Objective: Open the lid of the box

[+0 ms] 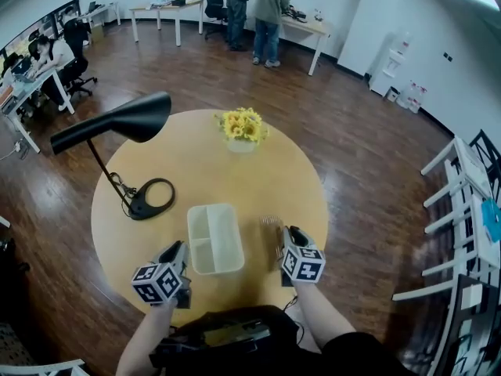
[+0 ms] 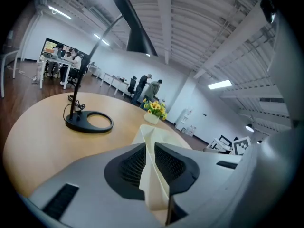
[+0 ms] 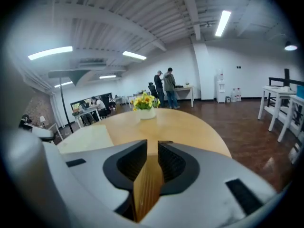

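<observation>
A white open box [image 1: 215, 237] with a divider inside lies on the round wooden table [image 1: 188, 163]. My left gripper [image 1: 182, 252] is at the box's near left corner. In the left gripper view the box's white wall [image 2: 153, 144] fills the gap between the pads, and my left gripper [image 2: 153, 167] is shut on it. My right gripper [image 1: 288, 236] is just right of the box, by a clear ribbed lid [image 1: 272, 224]. In the right gripper view a ribbed see-through strip [image 3: 147, 186] stands between the parted jaws of my right gripper [image 3: 152, 158], and the box [image 3: 88, 139] is to its left.
A black desk lamp [image 1: 129, 124] arches over the table's left side, its ring base [image 1: 153, 198] close to the box. A pot of yellow flowers [image 1: 243, 128] stands at the far edge. People stand at desks [image 1: 258, 14] across the room.
</observation>
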